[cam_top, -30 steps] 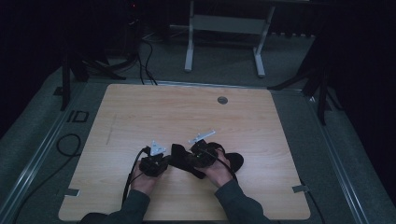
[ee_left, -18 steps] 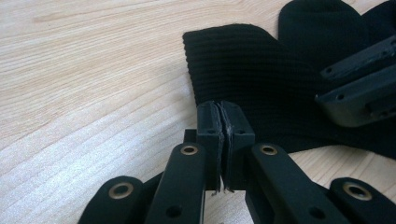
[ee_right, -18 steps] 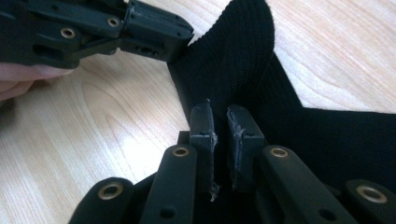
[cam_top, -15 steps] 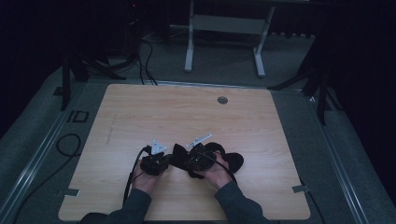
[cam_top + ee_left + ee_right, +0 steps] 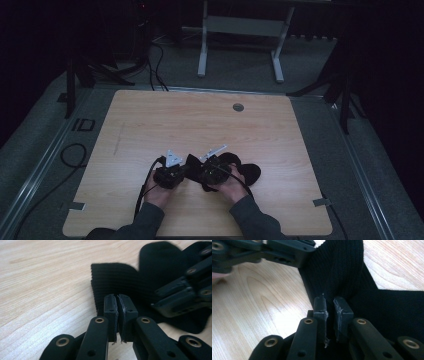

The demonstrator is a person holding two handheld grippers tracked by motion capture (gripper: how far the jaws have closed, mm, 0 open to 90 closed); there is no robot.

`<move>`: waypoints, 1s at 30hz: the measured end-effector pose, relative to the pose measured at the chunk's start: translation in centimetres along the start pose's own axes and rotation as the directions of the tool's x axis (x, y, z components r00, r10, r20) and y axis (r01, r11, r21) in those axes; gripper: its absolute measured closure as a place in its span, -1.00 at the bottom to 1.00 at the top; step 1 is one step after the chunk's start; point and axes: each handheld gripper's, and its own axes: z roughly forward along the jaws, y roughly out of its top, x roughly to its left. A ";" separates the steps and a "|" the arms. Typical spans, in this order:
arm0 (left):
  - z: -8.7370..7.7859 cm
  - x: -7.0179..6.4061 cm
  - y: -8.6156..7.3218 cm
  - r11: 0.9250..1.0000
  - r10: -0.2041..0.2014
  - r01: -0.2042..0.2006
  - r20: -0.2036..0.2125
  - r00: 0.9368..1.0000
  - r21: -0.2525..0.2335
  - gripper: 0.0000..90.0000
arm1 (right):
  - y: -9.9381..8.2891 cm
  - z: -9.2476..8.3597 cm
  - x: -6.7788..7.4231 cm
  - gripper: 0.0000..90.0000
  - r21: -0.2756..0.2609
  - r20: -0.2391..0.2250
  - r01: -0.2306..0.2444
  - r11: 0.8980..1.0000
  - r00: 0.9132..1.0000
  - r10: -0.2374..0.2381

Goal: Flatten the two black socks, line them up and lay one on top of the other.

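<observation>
While the room around it lies in near darkness, a pale wooden surface (image 5: 150, 120) shows clearly from above. Two hands meet near its front edge, over a black knit cloth (image 5: 247, 172) that lies crumpled there; its shape is hard to make out. The left tool (image 5: 117, 303) has its jaws almost together, having just eased apart slightly, a sliver of gap between the pads and nothing seen in it, with the cloth's ribbed edge just behind. The right tool (image 5: 329, 305) stands narrowly parted over the cloth; whether it pinches any fabric cannot be told.
</observation>
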 end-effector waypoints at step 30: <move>0.8 0.0 -0.2 0.999 0.035 -0.034 -0.003 0.999 0.041 1.00 | -1.6 -5.6 -8.9 0.36 -0.153 0.165 -0.188 0.970 0.963 0.212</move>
